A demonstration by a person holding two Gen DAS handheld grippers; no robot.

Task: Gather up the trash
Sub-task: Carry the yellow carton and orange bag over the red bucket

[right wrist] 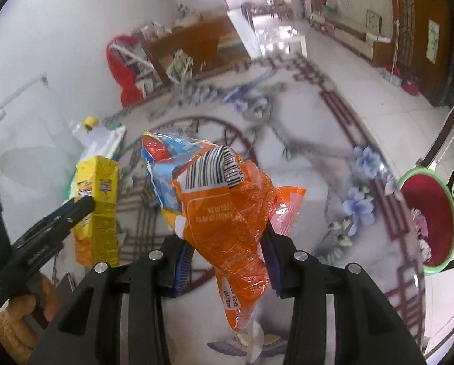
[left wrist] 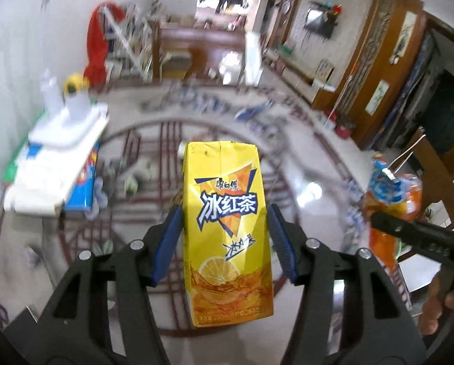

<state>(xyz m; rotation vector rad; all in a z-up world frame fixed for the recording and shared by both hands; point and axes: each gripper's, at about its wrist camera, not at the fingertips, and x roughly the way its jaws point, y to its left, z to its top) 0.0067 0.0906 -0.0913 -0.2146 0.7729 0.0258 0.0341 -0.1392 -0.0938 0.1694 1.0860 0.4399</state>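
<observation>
My left gripper (left wrist: 223,222) is shut on a yellow iced-tea carton (left wrist: 227,231), held upright above the glass table. The carton also shows in the right wrist view (right wrist: 97,210), with the left gripper (right wrist: 77,210) on it. My right gripper (right wrist: 227,240) is shut on a crumpled orange and blue plastic wrapper (right wrist: 227,213), held above the table. The wrapper also shows in the left wrist view (left wrist: 392,200), at the right, with the right gripper (left wrist: 388,222) clamped on it.
A round patterned glass table (right wrist: 333,164) lies below. A stack of white and blue boxes (left wrist: 56,164) sits at its left. A red bin with a green rim (right wrist: 430,216) stands beside the table's right edge. Wooden furniture lines the far walls.
</observation>
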